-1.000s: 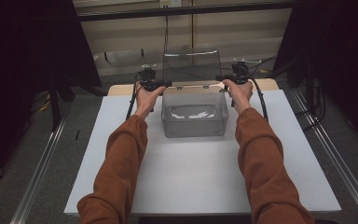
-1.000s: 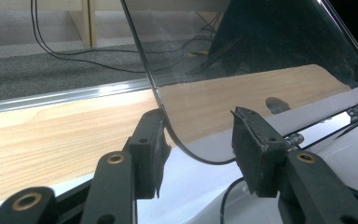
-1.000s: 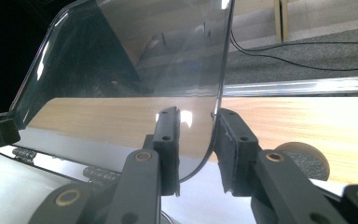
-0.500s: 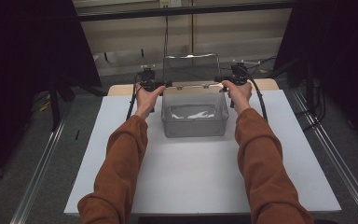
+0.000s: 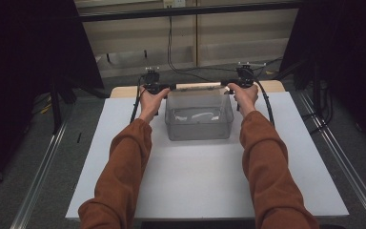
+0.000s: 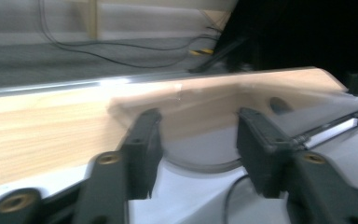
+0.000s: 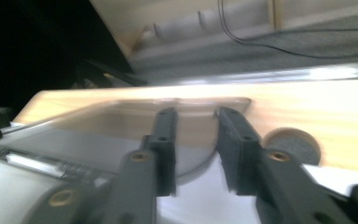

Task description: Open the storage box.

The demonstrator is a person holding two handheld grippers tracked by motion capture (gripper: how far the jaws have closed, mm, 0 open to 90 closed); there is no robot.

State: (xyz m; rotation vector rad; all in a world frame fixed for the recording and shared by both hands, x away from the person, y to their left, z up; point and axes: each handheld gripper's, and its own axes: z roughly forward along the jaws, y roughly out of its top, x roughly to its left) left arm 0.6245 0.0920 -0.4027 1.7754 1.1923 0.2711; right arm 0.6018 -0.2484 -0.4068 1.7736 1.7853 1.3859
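The clear plastic box [image 5: 198, 117] stands on the white table top [image 5: 205, 181], toward its far edge and about midway between left and right. Its walls are see-through, and pale streaks show through them at the bottom; what they are cannot be made out. Across the box's far rim lies a clear lid [image 5: 199, 87], folded back, its edge catching the light as a pale bar between the two hands.

The left gripper [image 5: 153, 88] sits at the lid's left end, held by the left hand [image 5: 150, 102]. In the left gripper view [image 6: 196, 140] its black jaws stand apart with the lid's rounded clear tab [image 6: 200, 149] between them; a gap shows on each side of the tab, and the jaws have just been opening. The right gripper [image 5: 240, 82] sits at the lid's right end in the right hand [image 5: 244, 95]. In the right gripper view [image 7: 196, 140] its jaws are closer together, again with the lid's rounded tab [image 7: 193, 154] between them, and they have just been closing; whether the pads press on the plastic cannot be told from the blurred picture.

Both forearms wear rust-brown sleeves [image 5: 124, 176] and reach from the near edge up either side of the box. Beyond the white top runs a strip of pale wood [image 6: 42, 130], with a round hole [image 7: 292, 144] in it near the right gripper. Past the table are grey floor, trailing black cables [image 5: 171, 52] and a light wall panel.
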